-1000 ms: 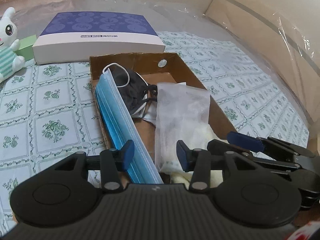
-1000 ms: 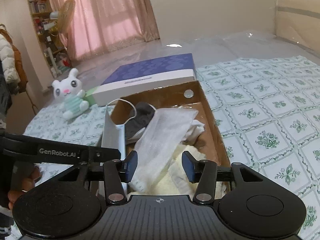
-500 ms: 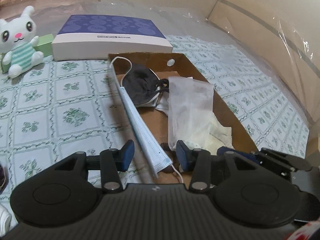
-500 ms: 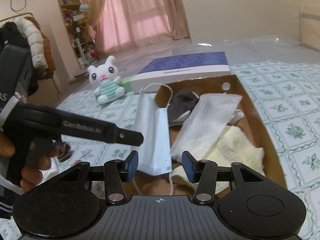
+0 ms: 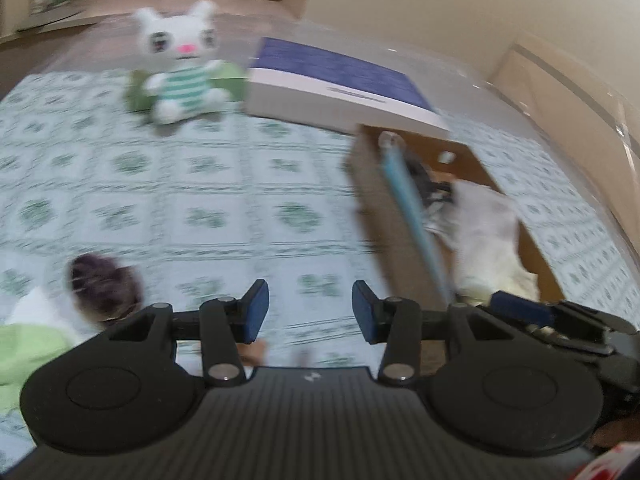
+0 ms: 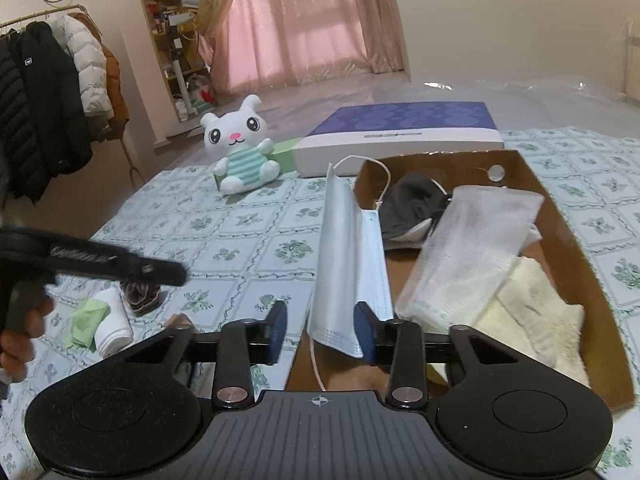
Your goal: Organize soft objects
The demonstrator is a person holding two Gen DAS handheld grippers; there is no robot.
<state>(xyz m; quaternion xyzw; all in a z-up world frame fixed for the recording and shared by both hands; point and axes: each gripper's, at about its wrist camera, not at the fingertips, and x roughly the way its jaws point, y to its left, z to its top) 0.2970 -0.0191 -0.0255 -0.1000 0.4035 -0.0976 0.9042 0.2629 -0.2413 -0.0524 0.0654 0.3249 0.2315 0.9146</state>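
The mask [image 6: 352, 264] leans on the box's [image 6: 568, 240] left wall, mostly inside. Both hand-held grippers, left [image 5: 310, 316] and right [image 6: 322, 330], are released and empty. Next, likely fetch the rolled cloth [image 6: 114, 324] lying near-left.

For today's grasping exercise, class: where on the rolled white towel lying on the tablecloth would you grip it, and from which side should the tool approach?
Grip the rolled white towel across its middle, coming from above with the fingers straddling the roll's width. It lies flat on the tablecloth like a short cylinder, so its curved sides give opposing faces. A green cloth lies against one side and a dark furry item sits near its far end, so a top approach probably avoids both.
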